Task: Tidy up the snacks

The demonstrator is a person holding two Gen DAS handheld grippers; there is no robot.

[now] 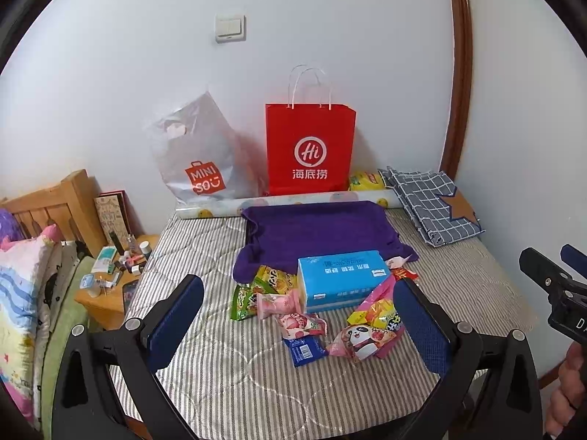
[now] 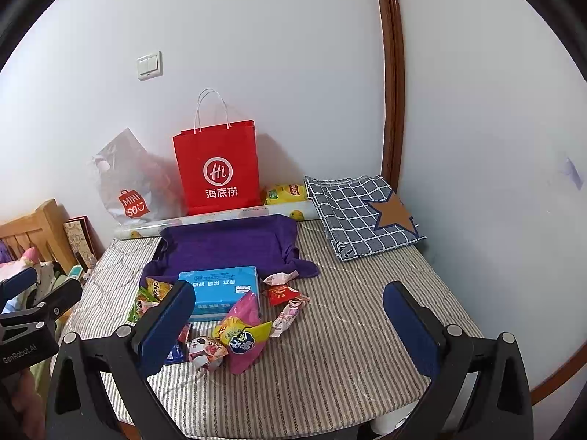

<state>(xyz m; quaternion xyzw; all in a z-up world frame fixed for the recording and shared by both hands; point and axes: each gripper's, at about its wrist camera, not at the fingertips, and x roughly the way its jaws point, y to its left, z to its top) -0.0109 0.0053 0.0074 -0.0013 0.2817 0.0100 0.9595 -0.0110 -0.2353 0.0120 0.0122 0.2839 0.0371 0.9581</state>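
Several small snack packets lie scattered on a striped mattress around a blue tissue box: a panda packet, a pink pouch, a green bag, a small blue packet and a red one. Behind them a purple cloth covers a tray. My left gripper hovers open above the near snacks, nothing between its fingers. My right gripper is also open and empty, to the right of the pile, over bare mattress.
A red paper bag and a grey plastic bag lean on the wall behind a roll of paper. A folded checked cloth lies at the back right. A cluttered wooden nightstand stands left.
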